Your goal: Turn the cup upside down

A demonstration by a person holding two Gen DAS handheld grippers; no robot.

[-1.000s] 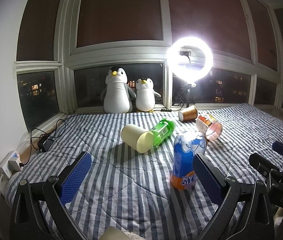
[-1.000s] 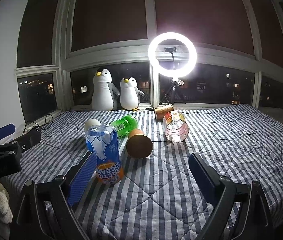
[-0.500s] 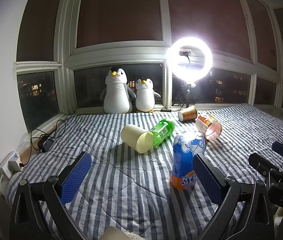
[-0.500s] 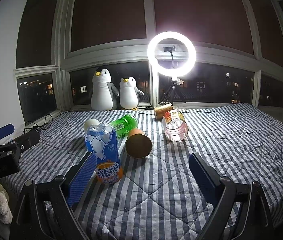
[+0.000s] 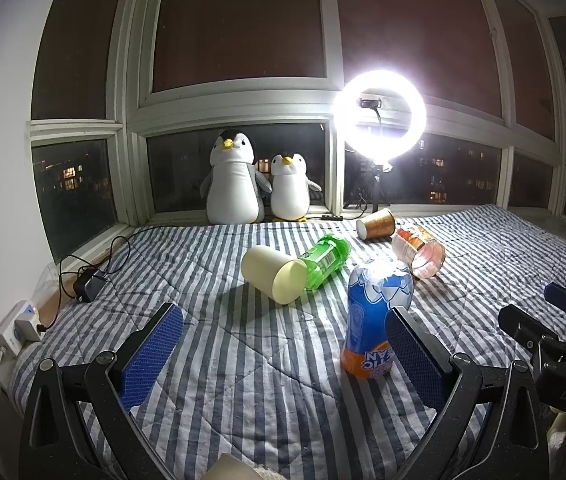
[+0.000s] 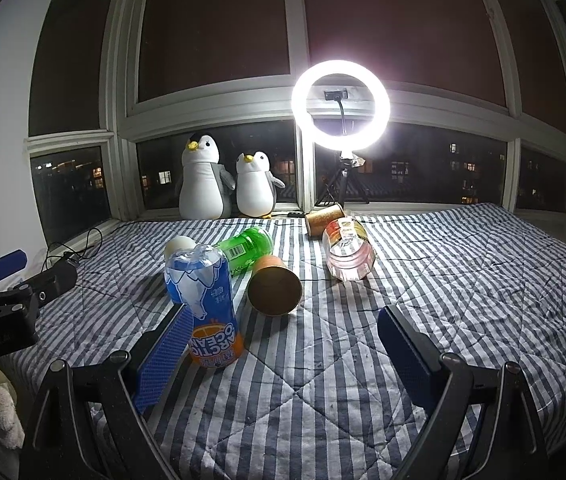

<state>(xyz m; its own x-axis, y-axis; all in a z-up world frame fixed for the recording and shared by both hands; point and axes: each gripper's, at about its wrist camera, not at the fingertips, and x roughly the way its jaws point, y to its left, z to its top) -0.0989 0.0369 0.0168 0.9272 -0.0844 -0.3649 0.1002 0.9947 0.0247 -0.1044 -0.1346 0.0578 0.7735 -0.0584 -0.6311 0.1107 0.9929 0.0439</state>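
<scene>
Cups lying on sides on striped quilt (image 5: pixel 243 360), blue cup (image 5: pixel 377 320) inverted, L & R fingers apart, empty.

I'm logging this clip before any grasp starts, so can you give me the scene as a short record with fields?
surface: striped quilt
cups lying on side: cream cup; gold cup
standing upside down: blue and orange bottle
other bottles lying: green bottle; pink bottle
left gripper: jaws open, holding nothing
right gripper: jaws open, holding nothing
</scene>
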